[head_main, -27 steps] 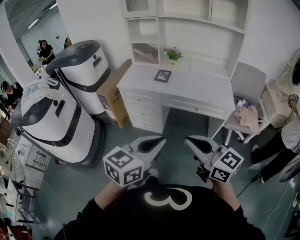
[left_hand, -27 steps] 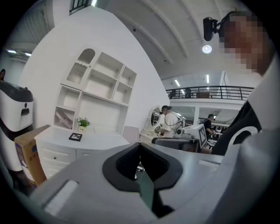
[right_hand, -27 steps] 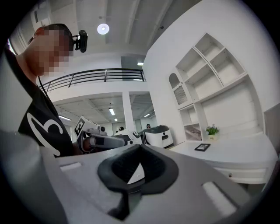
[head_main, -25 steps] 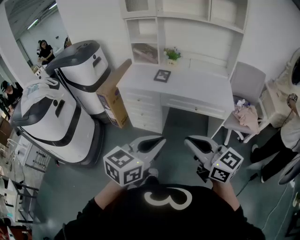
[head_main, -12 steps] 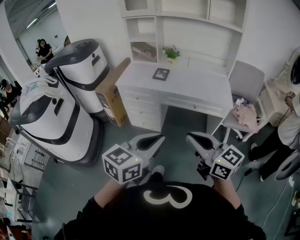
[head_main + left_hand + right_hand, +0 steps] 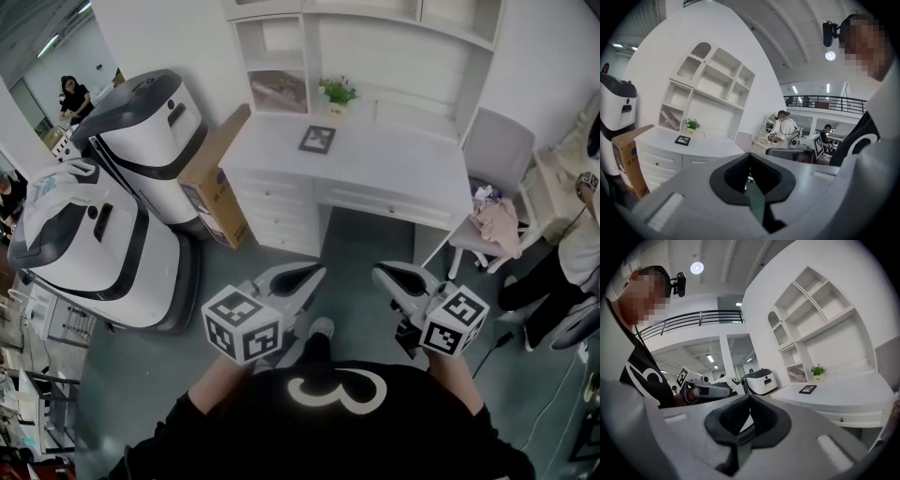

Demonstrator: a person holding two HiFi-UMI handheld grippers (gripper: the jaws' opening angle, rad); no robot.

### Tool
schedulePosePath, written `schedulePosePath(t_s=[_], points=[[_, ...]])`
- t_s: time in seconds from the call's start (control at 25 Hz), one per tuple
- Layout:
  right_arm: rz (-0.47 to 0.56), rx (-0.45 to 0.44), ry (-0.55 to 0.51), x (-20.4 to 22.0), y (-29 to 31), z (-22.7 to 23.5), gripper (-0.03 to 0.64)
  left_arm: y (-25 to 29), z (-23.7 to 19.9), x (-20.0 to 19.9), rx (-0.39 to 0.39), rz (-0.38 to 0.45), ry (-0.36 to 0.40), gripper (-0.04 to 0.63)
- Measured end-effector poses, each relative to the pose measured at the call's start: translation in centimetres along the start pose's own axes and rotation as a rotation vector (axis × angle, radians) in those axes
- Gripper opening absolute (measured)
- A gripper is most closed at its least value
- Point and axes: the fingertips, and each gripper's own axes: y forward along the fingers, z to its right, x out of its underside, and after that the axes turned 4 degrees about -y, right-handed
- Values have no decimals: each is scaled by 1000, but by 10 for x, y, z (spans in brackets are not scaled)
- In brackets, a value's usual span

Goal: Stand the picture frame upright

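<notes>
A small dark picture frame [image 6: 318, 139] lies flat on the white desk [image 6: 394, 173], near its back edge beside a little potted plant [image 6: 336, 93]. It also shows as the picture frame [image 6: 683, 139] in the left gripper view and the picture frame [image 6: 807, 389] in the right gripper view. Both grippers hang low in front of my body, far short of the desk. My left gripper [image 6: 317, 272] is shut with nothing in it. My right gripper [image 6: 377, 273] is shut and empty too, its tips pointing toward the left one.
Two large white-and-black machines [image 6: 141, 141] stand left of the desk, with a cardboard box [image 6: 214, 178] leaning between. A grey chair [image 6: 492, 164] with clothes on its seat stands right of the desk. A person [image 6: 562, 262] stands at the right edge. Shelves [image 6: 356, 37] rise behind the desk.
The view has shifted slightly closer to the desk and to the right. Both grippers have stayed shut and held in front of my body.
</notes>
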Motion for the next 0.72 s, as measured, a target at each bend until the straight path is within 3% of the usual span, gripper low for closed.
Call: schedulePosePath(t_s=[0.4, 0.72], points=[[-67, 37, 85, 6, 87, 112, 3, 92, -121, -23, 8, -81, -82, 9], [-95, 70, 102, -8, 154, 192, 3, 148, -209, -54, 16, -117, -91, 9]])
